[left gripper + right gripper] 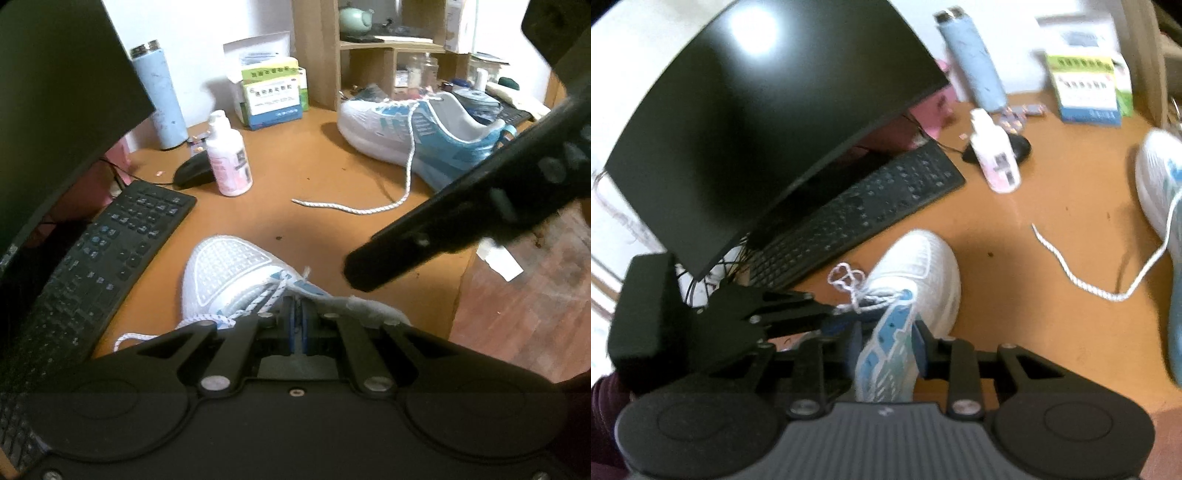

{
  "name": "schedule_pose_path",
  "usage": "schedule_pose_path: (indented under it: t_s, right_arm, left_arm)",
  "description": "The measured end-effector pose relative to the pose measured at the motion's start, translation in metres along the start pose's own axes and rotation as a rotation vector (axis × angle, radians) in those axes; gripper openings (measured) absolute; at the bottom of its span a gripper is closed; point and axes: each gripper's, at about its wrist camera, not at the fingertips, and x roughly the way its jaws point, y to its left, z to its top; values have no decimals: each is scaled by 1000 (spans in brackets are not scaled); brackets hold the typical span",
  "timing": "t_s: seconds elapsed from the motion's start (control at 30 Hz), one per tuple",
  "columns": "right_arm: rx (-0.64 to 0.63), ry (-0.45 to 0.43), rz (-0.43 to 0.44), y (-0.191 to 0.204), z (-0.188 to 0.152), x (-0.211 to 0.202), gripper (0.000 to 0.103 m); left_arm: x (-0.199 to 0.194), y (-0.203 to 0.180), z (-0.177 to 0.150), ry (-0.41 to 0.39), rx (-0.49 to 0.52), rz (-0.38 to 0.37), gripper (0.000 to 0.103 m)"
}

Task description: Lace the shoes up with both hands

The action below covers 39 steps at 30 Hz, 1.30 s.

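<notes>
Left tool [297, 314] pinched lace [855, 291]; right tool [886, 341] clamped near shoe's [919, 266] tongue [886, 343]. Risk: lace slipping, tugging shoe toward keyboard [857, 218].

Open bench [306, 166] surface lies between the near shoe [229, 273] and the far shoe [424, 129], crossed only by the far shoe's loose lace [369, 208]. Left flank obstructed: keyboard [107, 251] lies just beside the near shoe's toe, with the monitor [768, 110] overhanging it. Mouse [195, 171] and white bottle [229, 158] stand beyond the keyboard's end. Water flask [162, 96], boxes [273, 92] and wooden shelf [369, 48] close off the rear. Right bench edge drops to the floor [524, 295]
</notes>
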Motion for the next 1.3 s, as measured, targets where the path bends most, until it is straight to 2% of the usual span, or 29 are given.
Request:
schedule_pose_path:
  t_s: [0.2, 0.27, 0.4, 0.67, 0.77, 1.17, 1.2, 1.3]
  right_arm:
    - [193, 2, 19, -23, 5, 17, 27]
    - [248, -1, 25, -31, 6, 23, 22]
    - [268, 6, 37, -33, 8, 31, 9]
    - [301, 8, 56, -36, 10, 35, 9]
    - [296, 10, 58, -35, 11, 35, 12]
    - [289, 3, 66, -37, 11, 43, 12]
    - [293, 2, 73, -39, 11, 43, 12]
    - [314, -7, 97, -43, 10, 44, 2]
  left_arm:
    - [0, -2, 0, -17, 11, 18, 1]
    - [0, -2, 1, -15, 13, 15, 1]
    - [1, -1, 1, -12, 8, 7, 1]
    - [2, -1, 1, -5, 6, 7, 1]
    - [2, -2, 2, -4, 7, 11, 1]
    - [2, -4, 2, 2, 7, 22, 1]
    - [2, -4, 2, 2, 6, 24, 1]
    - [1, -5, 1, -1, 7, 30, 1]
